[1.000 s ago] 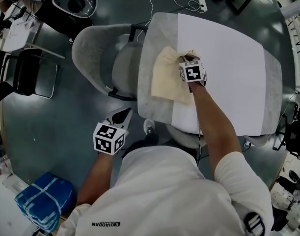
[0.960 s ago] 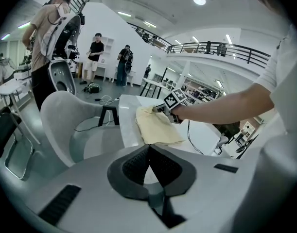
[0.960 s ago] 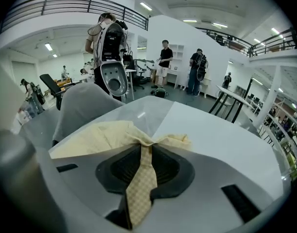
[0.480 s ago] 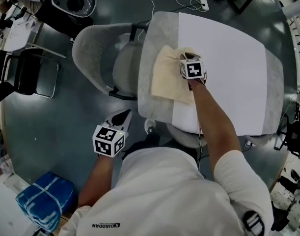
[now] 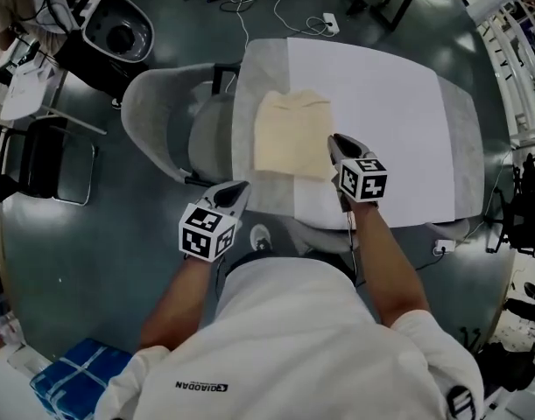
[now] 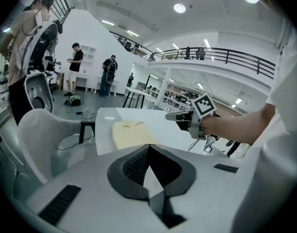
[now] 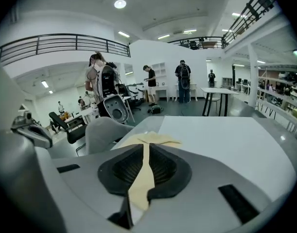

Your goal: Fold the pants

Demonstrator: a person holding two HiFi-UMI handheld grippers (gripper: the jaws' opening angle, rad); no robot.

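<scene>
**While nothing is gripped, pants (image 5: 291, 135) look folded**

Pants lie as a compact cream rectangle toward the left edge of the table (image 5: 390, 94), flat, with no legs trailing. Left gripper (image 5: 239, 186), near side and off the table: jaws together, empty. Right gripper (image 5: 336, 141), just beside the pants' near right corner: jaws closing on nothing. Judgement: folding appears done; at most a tidy-up remains.

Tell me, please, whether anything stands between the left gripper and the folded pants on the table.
Nothing visible does. The left gripper is by the table's near corner, and only bare tabletop lies between it and the pants. The chair stands off to the left.
</scene>
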